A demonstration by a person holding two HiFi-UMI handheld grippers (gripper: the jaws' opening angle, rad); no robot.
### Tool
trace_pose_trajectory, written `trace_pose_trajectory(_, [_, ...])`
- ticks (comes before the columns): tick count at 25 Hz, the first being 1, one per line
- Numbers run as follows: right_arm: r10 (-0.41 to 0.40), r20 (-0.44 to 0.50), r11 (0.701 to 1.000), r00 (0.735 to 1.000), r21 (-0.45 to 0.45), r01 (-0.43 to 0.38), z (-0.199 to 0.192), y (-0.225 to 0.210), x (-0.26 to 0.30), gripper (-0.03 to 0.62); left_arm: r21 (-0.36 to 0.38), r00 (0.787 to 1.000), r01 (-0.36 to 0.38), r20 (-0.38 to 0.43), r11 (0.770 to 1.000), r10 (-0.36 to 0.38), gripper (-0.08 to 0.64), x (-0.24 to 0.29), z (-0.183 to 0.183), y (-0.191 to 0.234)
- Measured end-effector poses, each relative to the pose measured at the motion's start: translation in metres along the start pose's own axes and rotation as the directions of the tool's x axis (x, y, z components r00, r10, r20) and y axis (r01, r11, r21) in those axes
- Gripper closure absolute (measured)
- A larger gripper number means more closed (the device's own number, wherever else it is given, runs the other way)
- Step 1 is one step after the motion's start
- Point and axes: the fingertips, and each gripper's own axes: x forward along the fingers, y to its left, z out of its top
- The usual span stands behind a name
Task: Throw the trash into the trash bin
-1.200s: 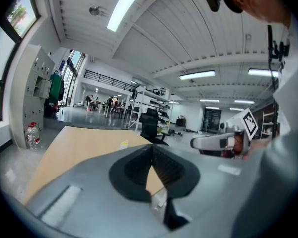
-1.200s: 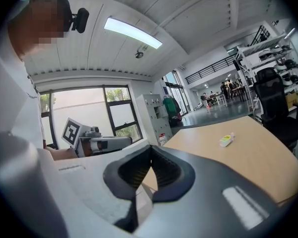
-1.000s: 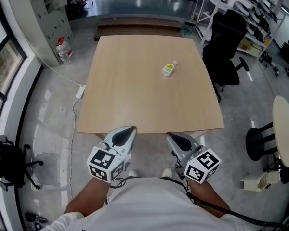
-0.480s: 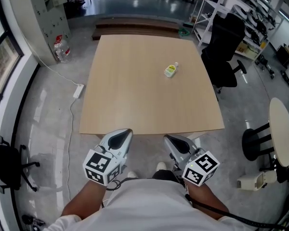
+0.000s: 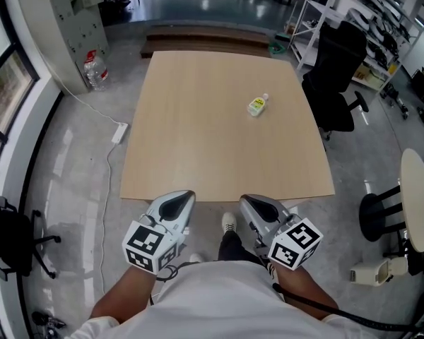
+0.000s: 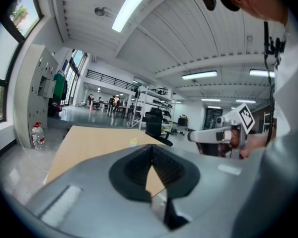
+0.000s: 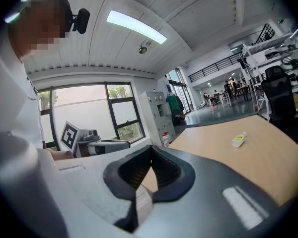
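**Bottle ahead and to the right, both jaws shut on nothing**

Closest to you, the left gripper (image 5: 181, 200) and the right gripper (image 5: 250, 203) sit side by side just short of the near edge of the table (image 5: 198, 140), both aimed forward across it. Each gripper's own view shows its jaws pressed together at the tips with nothing between them, so you carry nothing yet.

Further out, the near half of the tabletop is bare wood. The trash to collect, a small plastic bottle (image 5: 258, 105) with a yellow label, lies on its side on the far right part of the table, well apart from both grippers. It sits ahead of the right gripper and a little to its right, so that hand looks the nearer one for the reach. The left would have to cross over.

The bottle's long axis runs roughly away from you, with the cap end pointing far and slightly right. You would probably want the jaws wide and closing across the body rather than along it.

Beyond the table's right edge stands a black office chair (image 5: 336, 69). On the floor to your right lies a pale boxy object (image 5: 373, 269). It may be the bin, but I cannot tell.
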Motion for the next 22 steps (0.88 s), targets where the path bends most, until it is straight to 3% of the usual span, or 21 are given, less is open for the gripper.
trace_pose_trajectory(9, [0.046, -0.002, 0.999, 0.999, 0.013, -0.046, 0.012, -0.033, 0.036, 0.591, -0.002, 0.998, -0.056, -0.007, 0.998, 0.056, 0.552, 0.025, 0.009, 0.03])
trace_pose_trajectory(22, [-0.072, -0.012, 0.995, 0.997, 0.067, 0.073, 0.032, -0.144, 0.043, 0.591, 0.013, 0.999, 0.002, -0.038, 1.0, -0.001, 0.552, 0.127, 0.034, 0.04])
